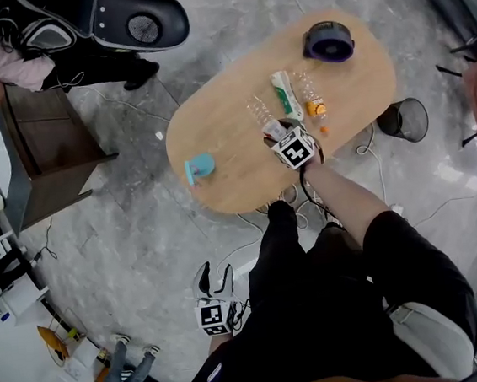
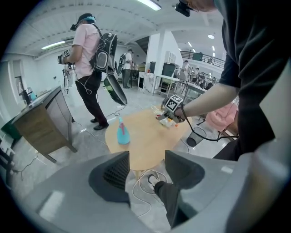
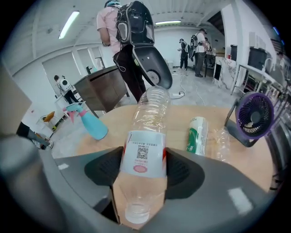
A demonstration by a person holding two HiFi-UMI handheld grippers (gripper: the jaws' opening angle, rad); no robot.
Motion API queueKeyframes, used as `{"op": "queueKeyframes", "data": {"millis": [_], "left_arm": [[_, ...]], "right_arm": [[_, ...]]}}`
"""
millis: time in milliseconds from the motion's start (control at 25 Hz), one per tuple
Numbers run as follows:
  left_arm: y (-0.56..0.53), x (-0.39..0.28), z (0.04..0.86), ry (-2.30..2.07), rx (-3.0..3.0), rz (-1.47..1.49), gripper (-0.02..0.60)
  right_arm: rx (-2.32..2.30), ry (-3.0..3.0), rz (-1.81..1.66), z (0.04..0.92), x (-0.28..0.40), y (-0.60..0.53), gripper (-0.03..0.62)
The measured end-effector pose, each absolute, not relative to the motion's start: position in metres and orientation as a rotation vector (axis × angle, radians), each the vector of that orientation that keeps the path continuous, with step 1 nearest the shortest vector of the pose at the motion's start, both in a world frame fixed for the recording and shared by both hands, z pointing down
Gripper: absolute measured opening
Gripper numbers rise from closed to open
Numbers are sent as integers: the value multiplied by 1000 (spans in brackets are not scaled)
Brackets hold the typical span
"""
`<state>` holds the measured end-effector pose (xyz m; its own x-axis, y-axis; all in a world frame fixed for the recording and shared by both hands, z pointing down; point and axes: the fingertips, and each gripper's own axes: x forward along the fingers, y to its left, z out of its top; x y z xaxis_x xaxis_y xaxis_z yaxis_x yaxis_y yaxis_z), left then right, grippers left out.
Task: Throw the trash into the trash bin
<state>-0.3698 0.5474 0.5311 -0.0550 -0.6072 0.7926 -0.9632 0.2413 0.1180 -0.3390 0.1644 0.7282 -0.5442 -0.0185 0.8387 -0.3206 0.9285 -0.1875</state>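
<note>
Bottle [image 3: 143, 152] is clear plastic with a label, clamped in your right gripper [image 3: 143, 167], your arm stretched over table [image 1: 237, 182]. Looks like nothing binned yet. Trash bin [image 1: 407, 119] on floor, right of frame. Green-white tube [image 1: 286, 94] and other scraps still on table. Left gripper [image 2: 146, 159] low at your side, pointing down, jaws apart, empty.

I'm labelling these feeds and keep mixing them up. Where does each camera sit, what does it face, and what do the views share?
Head view: on the person's head, looking steeply down at the table; shows legs, right arm, left gripper, right gripper.
Left gripper view: on the left gripper, facing the table; its open, empty jaws, torso, right arm.
Right gripper view: on the right gripper over the table; its jaws shut on a clear bottle.
Shared: all three show the table and blue spray bottle.
</note>
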Motion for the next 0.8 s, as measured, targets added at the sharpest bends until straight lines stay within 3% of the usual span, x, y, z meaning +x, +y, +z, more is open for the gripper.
{"op": "queueKeyframes", "data": {"millis": [320, 800], "left_arm": [[521, -332, 522, -1726, 1528, 629, 244], [433, -234, 492, -1712, 1746, 691, 239]], "right_arm": [[249, -2225, 482, 666, -278, 179, 305], [249, -2287, 487, 602, -125, 194, 305]]}}
